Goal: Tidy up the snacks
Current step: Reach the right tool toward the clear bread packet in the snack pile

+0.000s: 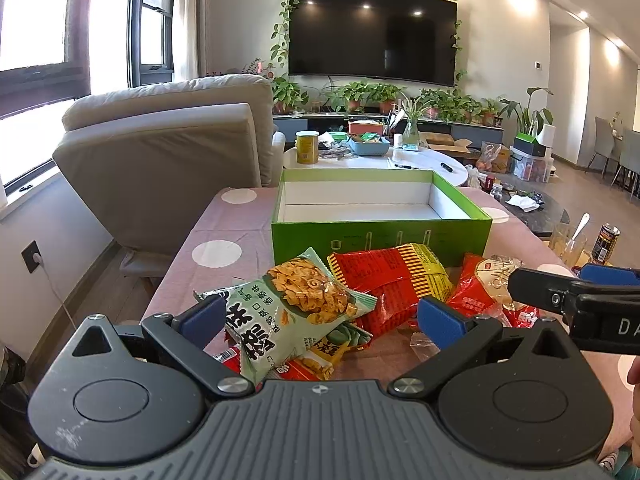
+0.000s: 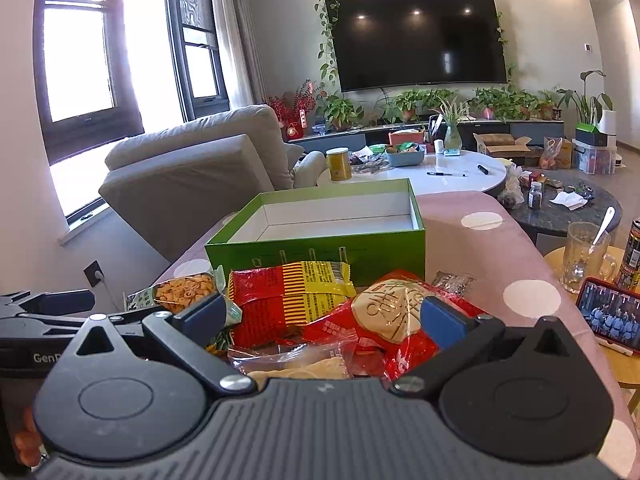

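Overhead, neither gripper held anything. Snack packets [image 1: 360, 296] lay heaped on the worktop [image 1: 224, 240] just in front of the empty green box [image 1: 380, 236]. Left gripper [image 1: 320, 316] jaws stood wide around the pale green packet [image 1: 296, 308]; right gripper [image 2: 324, 316] jaws stood open above the red packet [image 2: 384, 320]. Slippery, overlapping packets could slide or drag neighbours off the heap.

We see left gripper [image 1: 322, 312] with blue pads wide apart over snack pile, clamping nothing; pale green snack bag [image 1: 296, 304] lies between pads, atop other packets; red-and-yellow packet [image 1: 394, 280] just behind it; red bag with clear window [image 1: 486, 286] to right, right gripper [image 1: 576, 292] reaching in above it; open green box [image 1: 380, 236], white inside, stands behind pile on pink polka-dot tablecloth [image 1: 224, 240].
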Available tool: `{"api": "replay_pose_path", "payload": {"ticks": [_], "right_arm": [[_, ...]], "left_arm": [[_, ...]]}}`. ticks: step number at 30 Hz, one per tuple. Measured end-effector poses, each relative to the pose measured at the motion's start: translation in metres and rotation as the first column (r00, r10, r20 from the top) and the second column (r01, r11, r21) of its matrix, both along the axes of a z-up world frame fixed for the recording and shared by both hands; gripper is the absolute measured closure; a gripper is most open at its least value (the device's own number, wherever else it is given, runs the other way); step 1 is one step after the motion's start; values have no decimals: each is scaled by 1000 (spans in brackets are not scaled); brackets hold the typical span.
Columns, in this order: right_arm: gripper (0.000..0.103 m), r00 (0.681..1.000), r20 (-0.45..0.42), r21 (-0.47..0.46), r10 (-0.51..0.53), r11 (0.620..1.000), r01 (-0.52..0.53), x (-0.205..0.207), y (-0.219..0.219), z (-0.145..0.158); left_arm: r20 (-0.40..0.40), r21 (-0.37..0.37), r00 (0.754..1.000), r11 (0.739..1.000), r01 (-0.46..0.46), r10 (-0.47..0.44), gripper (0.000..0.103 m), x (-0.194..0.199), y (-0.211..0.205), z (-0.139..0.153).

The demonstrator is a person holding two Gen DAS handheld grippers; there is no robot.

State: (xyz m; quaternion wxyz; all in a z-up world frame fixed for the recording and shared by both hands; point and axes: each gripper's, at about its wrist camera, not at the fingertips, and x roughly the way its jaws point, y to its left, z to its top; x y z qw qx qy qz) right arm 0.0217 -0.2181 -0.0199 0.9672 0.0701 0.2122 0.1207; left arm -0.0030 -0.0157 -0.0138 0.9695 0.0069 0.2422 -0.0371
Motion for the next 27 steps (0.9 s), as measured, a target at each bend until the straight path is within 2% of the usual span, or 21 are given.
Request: {"api": "replay_pose_path", "payload": {"ticks": [16, 19, 27], "right_arm": [[38, 997, -82, 36, -7, 999, 10, 2, -8, -3], [38, 998, -56, 37, -3, 999, 5, 2, -11, -4], [38, 990, -137, 69, 21, 998, -12, 5, -24, -6]], "left_arm": [[-8, 18, 999, 999, 31, -31, 1, -2, -7, -5], [-7, 24, 999, 998, 51, -51, 1, -3, -11, -6], [-24, 33, 995, 994, 101, -100, 1, -4, -24, -9]]}}
